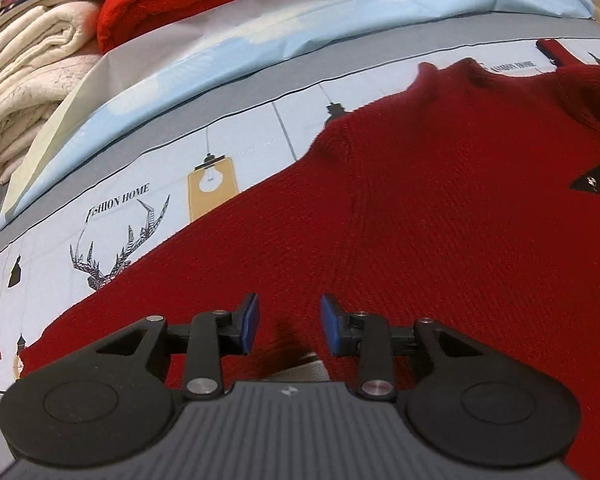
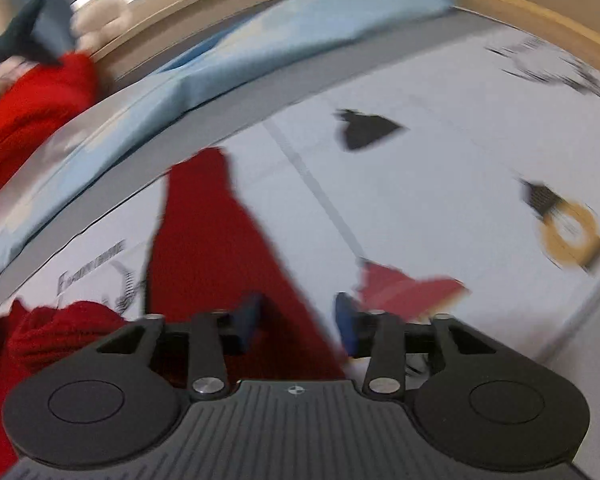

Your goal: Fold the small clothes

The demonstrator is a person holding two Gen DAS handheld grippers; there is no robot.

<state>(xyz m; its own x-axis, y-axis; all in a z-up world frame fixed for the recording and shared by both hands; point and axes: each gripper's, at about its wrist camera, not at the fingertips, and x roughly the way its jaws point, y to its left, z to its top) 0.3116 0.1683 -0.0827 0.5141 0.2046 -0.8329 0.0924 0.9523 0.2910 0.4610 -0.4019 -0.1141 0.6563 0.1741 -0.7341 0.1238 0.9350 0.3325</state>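
Evenly lit, soft indoor light, moderately bright in both views. Left wrist view sharp: knit ribs of the red sweater (image 1: 460,216) crisp, printed bedsheet (image 1: 140,208) legible, only a small dark shadow under the left gripper (image 1: 288,326). Strong fisheye bending toward the edges, straight sheet lines curved, corners vignetted black. Right wrist view heavily motion-blurred: sleeve of the sweater (image 2: 220,248) smeared, sheet prints streaked, background at top left an unreadable wash with a pale glare patch. Right gripper (image 2: 300,320) body sharp, blue pads (image 2: 346,320) slightly soft.
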